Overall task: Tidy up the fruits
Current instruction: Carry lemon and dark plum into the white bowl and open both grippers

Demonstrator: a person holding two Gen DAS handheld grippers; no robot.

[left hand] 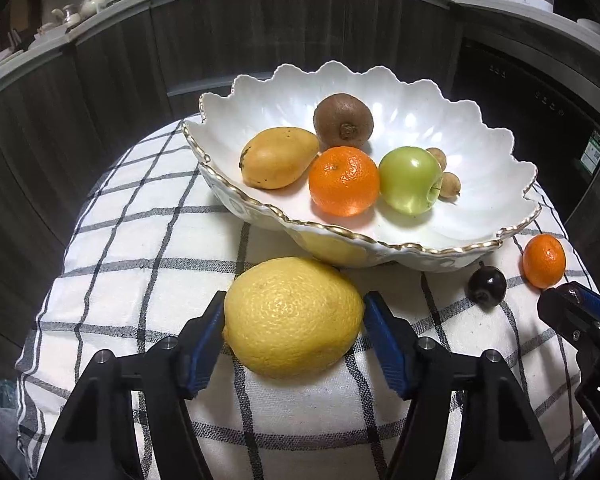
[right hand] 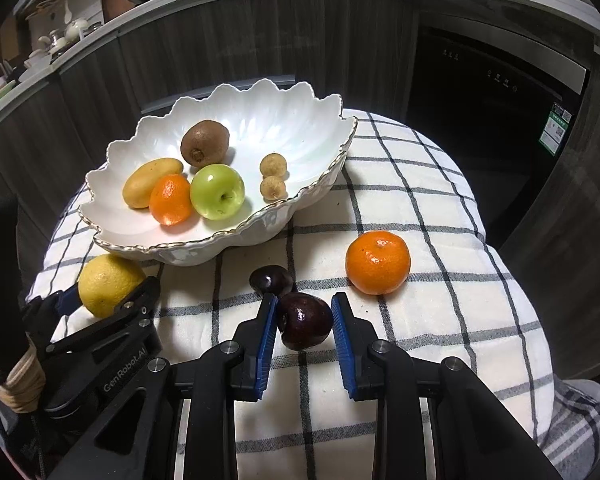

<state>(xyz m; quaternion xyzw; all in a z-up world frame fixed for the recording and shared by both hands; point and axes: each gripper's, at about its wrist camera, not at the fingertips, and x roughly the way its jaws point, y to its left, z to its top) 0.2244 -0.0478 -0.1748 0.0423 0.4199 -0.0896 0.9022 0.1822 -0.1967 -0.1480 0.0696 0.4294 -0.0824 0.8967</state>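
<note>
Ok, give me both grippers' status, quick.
Left gripper: fingers around the lemon, contact unclear; cannot tell.
Right gripper: shut on a dark cherry, lifted off the cloth.
</note>
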